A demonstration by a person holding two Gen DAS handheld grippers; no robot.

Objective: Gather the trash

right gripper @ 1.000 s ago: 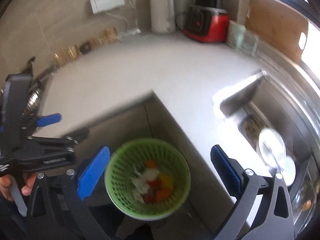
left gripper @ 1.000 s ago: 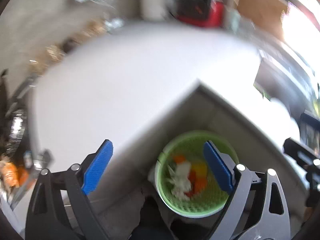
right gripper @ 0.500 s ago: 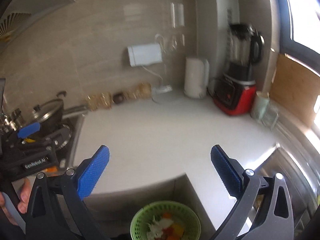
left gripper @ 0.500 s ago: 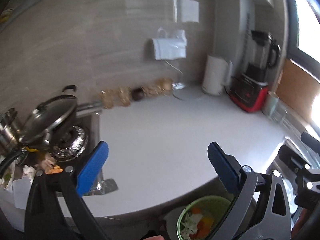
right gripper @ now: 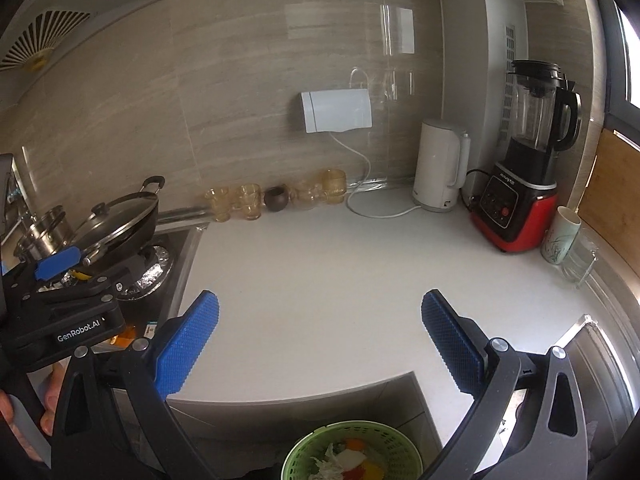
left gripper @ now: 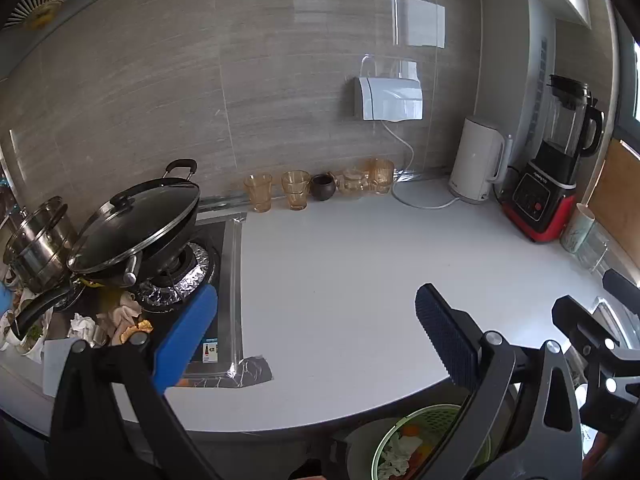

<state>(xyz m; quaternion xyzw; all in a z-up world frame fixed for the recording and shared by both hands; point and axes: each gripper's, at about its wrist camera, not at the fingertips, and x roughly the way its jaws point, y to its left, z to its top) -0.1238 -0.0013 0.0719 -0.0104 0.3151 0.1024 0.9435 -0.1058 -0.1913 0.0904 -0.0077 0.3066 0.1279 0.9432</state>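
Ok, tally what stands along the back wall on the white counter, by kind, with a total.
Amber glass vessels: 4
Small dark pot: 1
White kettle: 1
Red and black blender: 1
Total: 7

The left gripper (left gripper: 316, 336) has its blue fingers spread wide with nothing between them. The right gripper (right gripper: 320, 344) is spread wide too and holds nothing. In the right wrist view, the left gripper's body sits at the lower left, a hand (right gripper: 24, 412) under it.
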